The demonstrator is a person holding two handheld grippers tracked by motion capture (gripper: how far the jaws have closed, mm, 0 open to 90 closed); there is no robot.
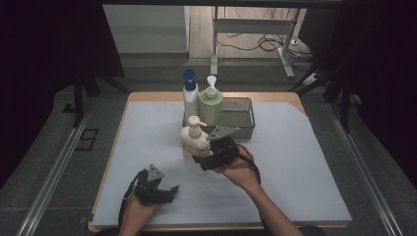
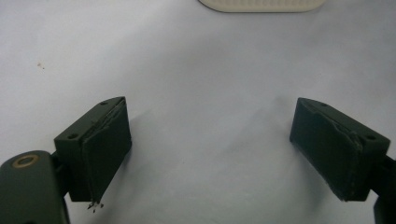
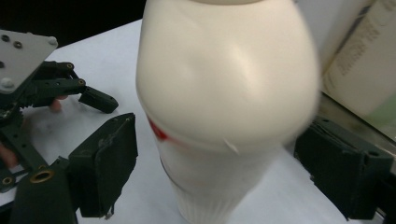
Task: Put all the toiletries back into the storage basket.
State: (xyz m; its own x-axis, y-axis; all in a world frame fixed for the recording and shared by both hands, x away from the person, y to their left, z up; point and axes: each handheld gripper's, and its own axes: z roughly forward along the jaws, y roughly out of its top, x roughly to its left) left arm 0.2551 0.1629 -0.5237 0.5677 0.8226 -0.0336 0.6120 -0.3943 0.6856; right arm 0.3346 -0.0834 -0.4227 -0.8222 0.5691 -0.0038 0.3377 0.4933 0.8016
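A cream pump bottle (image 1: 193, 145) with a red mark stands upright in the middle of the white sheet. My right gripper (image 1: 202, 158) reaches it from the right. In the right gripper view the bottle (image 3: 224, 93) stands between the two pads (image 3: 107, 168), with a narrow gap showing on each side, so the gripper is open around it. My left gripper (image 1: 167, 191) rests near the front edge, to the left of the bottle. Its jaws (image 2: 210, 140) stand wide open over bare sheet with nothing between them. It also appears at the left of the right gripper view (image 3: 60, 88).
Behind the cream bottle stand a white bottle with a blue cap (image 1: 190, 96) and a green pump bottle (image 1: 210, 105), next to a metal mesh tray (image 1: 243, 115). The white sheet (image 1: 295, 162) covers the wooden table, with free room at its right and left.
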